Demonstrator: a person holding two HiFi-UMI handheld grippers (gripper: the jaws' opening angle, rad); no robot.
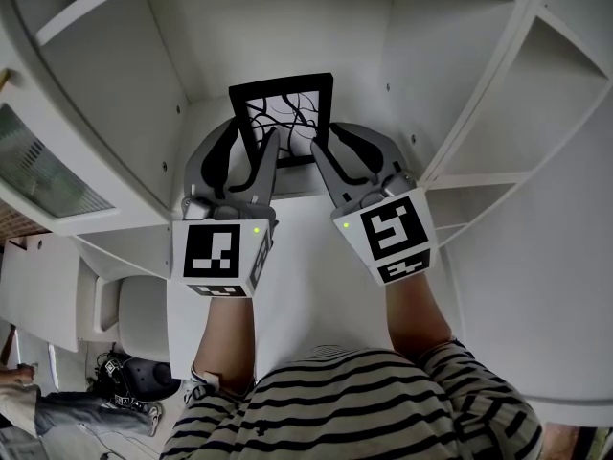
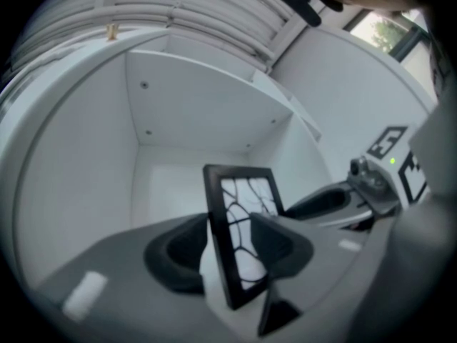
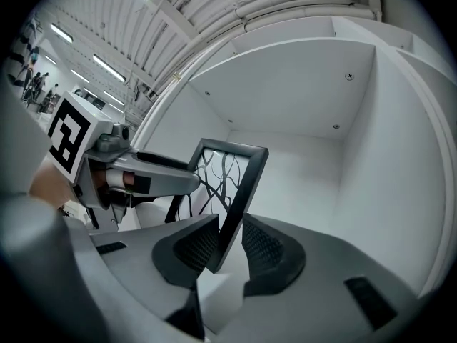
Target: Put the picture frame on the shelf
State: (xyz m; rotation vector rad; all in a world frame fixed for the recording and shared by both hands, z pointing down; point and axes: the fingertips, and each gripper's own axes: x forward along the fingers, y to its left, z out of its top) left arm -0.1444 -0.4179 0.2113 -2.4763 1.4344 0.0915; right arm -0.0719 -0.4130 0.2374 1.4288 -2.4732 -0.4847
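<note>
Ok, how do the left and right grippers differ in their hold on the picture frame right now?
The left gripper has pads apart, loose around the picture frame; the right gripper pinches it. The left gripper straddles the frame's left edge, the right gripper its right edge. Both reach into the same shelf compartment.

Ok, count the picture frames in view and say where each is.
1. The picture frame stands in the shelf, between the left gripper and right gripper. Other compartments show only partly.
</note>
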